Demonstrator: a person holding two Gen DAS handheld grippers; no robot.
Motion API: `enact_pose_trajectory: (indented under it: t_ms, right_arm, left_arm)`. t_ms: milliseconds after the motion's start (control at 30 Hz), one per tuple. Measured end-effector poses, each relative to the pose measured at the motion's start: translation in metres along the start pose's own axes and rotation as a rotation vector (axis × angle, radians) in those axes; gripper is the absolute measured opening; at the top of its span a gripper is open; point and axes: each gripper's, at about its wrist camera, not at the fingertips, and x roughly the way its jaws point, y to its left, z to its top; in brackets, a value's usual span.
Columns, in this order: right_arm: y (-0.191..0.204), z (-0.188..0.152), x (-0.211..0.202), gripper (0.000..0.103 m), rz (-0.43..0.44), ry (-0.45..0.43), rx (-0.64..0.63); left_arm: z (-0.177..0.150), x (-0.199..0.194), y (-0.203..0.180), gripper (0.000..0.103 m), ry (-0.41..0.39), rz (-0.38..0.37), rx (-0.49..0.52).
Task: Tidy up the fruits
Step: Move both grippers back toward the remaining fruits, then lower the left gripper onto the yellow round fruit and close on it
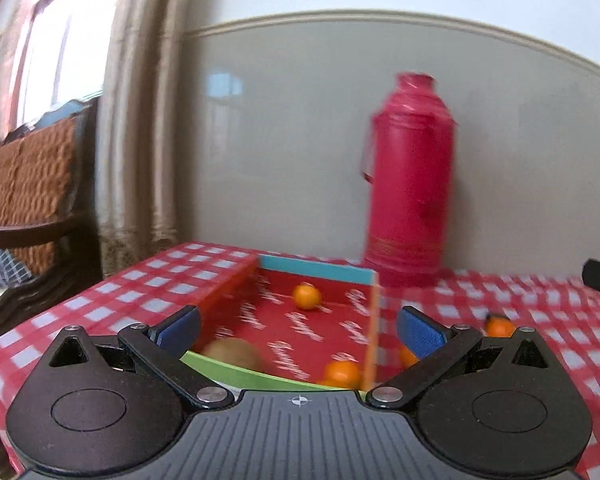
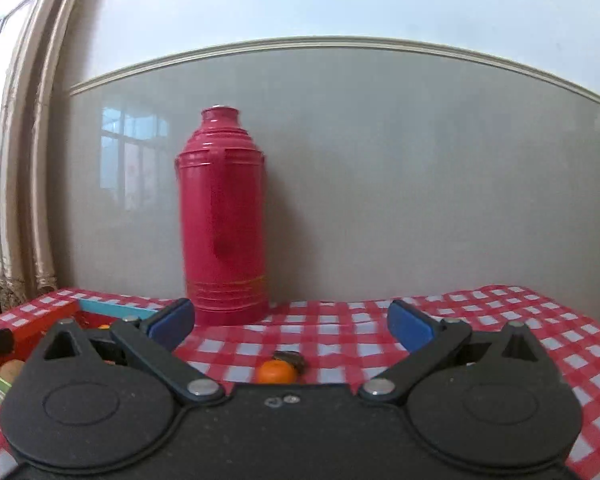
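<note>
In the left wrist view a shallow red box (image 1: 374,328) with a blue far rim and orange side walls lies on the checked tablecloth. Inside it are an orange (image 1: 306,296) near the far wall, another orange (image 1: 342,373) at the near right, and a blurred brown fruit (image 1: 236,354) at the near left. My left gripper (image 1: 300,326) hangs open above the box's near end, holding nothing. Right of the box an orange (image 1: 498,326) lies on the cloth. In the right wrist view my right gripper (image 2: 292,320) is open above an orange (image 2: 276,372) with a dark scrap (image 2: 292,358) beside it.
A tall red thermos (image 2: 224,220) stands against the grey wall behind the box, also the thermos (image 1: 410,184) in the left view. A wooden chair (image 1: 28,184) and curtain (image 1: 140,120) stand left of the table. The red-and-white tablecloth (image 2: 500,320) stretches to the right.
</note>
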Motion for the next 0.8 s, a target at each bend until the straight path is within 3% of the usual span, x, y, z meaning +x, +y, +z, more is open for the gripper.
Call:
enact_pose_trajectory:
  t_ms: [333, 500, 800]
  right_arm:
    - [-0.054, -0.012, -0.001, 0.097, -0.142, 0.088, 0.014]
    - [-0.072, -0.018, 0.003, 0.097, -0.208, 0.128, 0.021]
    - [-0.097, -0.029, 0.015, 0.097, -0.292, 0.16, 0.063]
  left_arm:
    - [-0.011, 0.004, -0.076, 0.103, 0.033, -0.182, 0.085]
    - [-0.02, 0.012, -0.103, 0.103, 0.094, -0.265, 0.124]
    - [-0.03, 0.037, -0.135, 0.101, 0.172, -0.283, 0.169]
